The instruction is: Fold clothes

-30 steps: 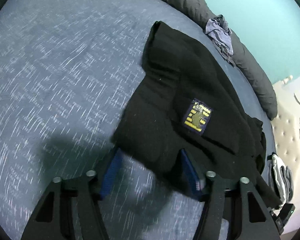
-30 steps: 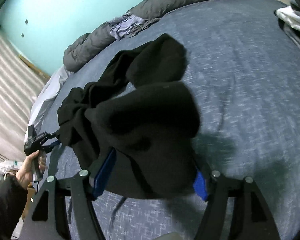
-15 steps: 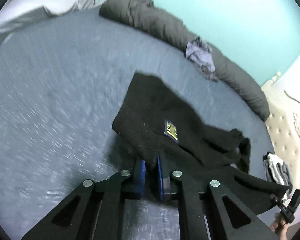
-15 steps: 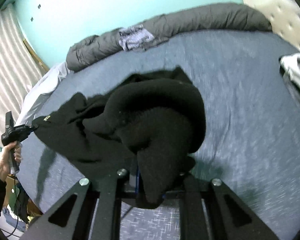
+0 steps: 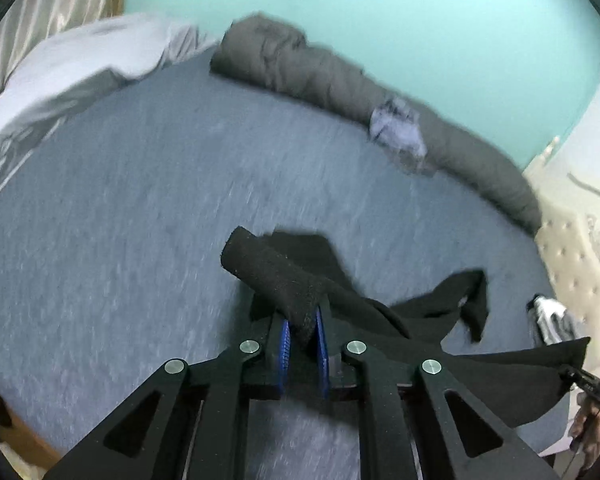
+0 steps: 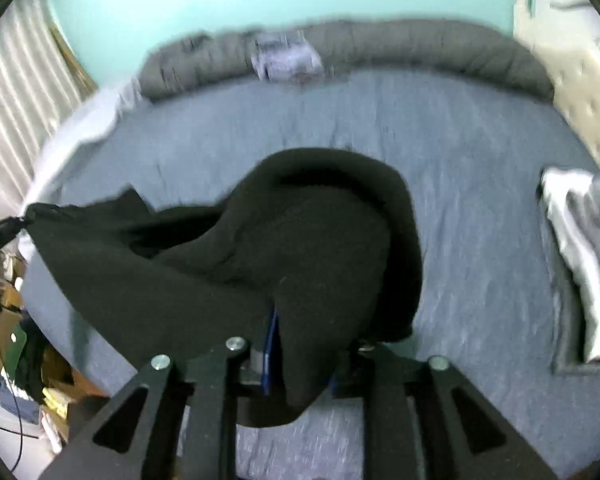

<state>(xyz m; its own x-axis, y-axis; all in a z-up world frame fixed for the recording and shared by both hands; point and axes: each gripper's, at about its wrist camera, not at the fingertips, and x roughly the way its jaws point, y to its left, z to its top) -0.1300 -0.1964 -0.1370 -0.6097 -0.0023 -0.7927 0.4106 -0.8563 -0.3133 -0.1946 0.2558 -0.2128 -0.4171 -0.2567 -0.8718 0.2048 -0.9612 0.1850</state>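
Note:
A black garment [image 5: 380, 312] hangs stretched between both grippers above a blue-grey bed [image 5: 140, 208]. My left gripper [image 5: 302, 332] is shut on a rolled edge of it, blue pads pinching the cloth. Seen from the left wrist, the garment runs right to the other gripper [image 5: 596, 384], held by a hand. My right gripper [image 6: 300, 356] is shut on another part of the black garment [image 6: 300, 248], which drapes over its fingers and hides most of them. From there the cloth stretches left to the other gripper [image 6: 0, 232].
A rolled dark grey duvet [image 5: 380, 96] lies along the bed's far edge with a lilac cloth [image 5: 400, 128] on it. A folded white and grey pile [image 6: 580, 248] sits at the bed's right side. White bedding [image 5: 60, 76] lies at the left. Clutter covers the floor [image 6: 28, 380].
Both grippers went from open around the garment to shut on it, then lifted it off the bed and pulled it taut between them. The views have tilted up toward the wall.

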